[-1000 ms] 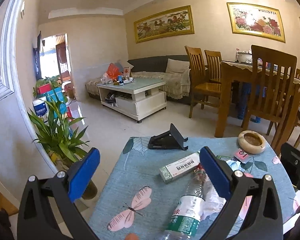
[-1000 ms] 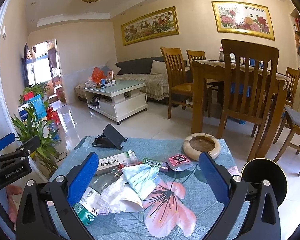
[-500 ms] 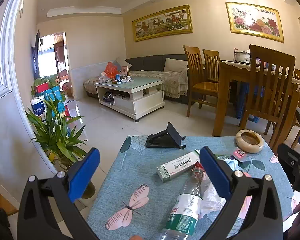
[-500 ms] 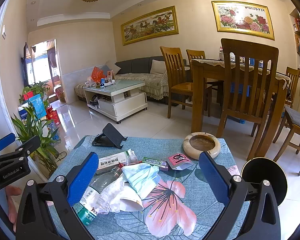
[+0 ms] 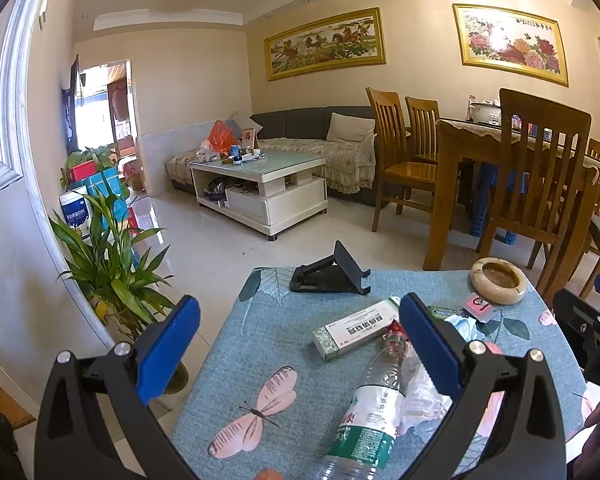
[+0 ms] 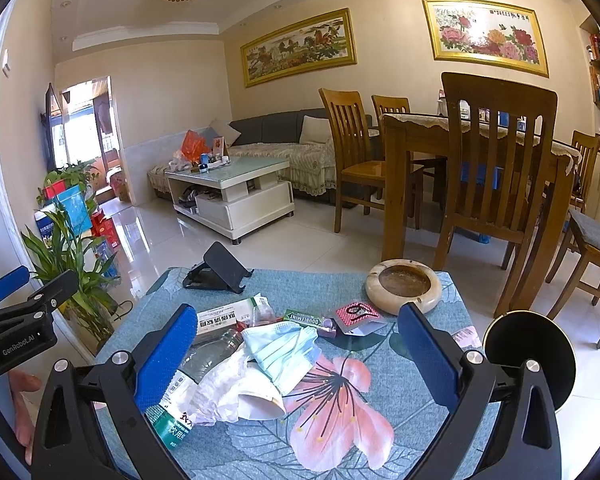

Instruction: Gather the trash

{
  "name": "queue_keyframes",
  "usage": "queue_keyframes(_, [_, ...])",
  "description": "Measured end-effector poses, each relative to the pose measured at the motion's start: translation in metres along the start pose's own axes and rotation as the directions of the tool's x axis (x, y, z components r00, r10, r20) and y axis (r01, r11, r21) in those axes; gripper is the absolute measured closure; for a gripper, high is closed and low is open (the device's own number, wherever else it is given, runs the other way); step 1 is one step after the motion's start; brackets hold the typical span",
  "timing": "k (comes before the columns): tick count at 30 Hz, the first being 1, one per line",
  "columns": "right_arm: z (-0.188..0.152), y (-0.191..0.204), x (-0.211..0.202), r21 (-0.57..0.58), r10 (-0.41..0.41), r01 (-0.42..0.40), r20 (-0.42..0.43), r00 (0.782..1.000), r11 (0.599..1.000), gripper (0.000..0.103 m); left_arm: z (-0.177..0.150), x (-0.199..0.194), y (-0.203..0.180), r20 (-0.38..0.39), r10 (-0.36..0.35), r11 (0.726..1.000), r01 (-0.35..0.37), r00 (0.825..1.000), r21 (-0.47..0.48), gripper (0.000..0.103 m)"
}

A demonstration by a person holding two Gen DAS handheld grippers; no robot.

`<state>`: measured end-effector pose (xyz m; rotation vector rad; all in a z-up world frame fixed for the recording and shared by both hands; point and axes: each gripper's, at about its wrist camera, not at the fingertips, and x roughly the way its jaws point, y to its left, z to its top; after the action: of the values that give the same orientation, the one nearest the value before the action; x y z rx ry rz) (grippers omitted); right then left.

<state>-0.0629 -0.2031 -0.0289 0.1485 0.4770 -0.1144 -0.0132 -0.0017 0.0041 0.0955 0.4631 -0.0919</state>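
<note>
Blue-padded left gripper (image 5: pixel 296 344) and right gripper (image 6: pixel 300 352) are both hovering wide apart, gripping nothing, over a floral teal tablecloth (image 6: pixel 340 440). Trash is lying heaped there: clear plastic bottle (image 5: pixel 370 412), pale blue face mask (image 6: pixel 284 348), crumpled white paper (image 6: pixel 236 388). Probably best lowering squarely, pinching one piece.

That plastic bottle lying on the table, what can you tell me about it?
The plastic bottle is clear and looks empty and slightly crushed, with a green and white printed label around its middle. It lies on its side on the blue flowered tablecloth, neck pointing toward the white and green carton. Crumpled white paper rests against it. Neither gripper touches it.
</note>
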Motion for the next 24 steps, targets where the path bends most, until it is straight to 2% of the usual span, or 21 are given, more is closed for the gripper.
queue_keyframes(6, [-0.002, -0.0017, 0.0038, 0.008, 0.0, 0.0, -0.015, 1.0, 1.0, 0.003, -0.0037, 0.0066, 0.0022, -0.019, -0.002, 1.0, 0.002, 1.0, -0.004, 0.003])
queue_keyframes(24, [0.0018, -0.0029, 0.0053, 0.001, 0.001, -0.001, -0.017, 1.0, 1.0, 0.003, -0.0009, 0.0018, -0.0016, -0.009, 0.001, 1.0, -0.001, 1.0, 0.004, 0.003])
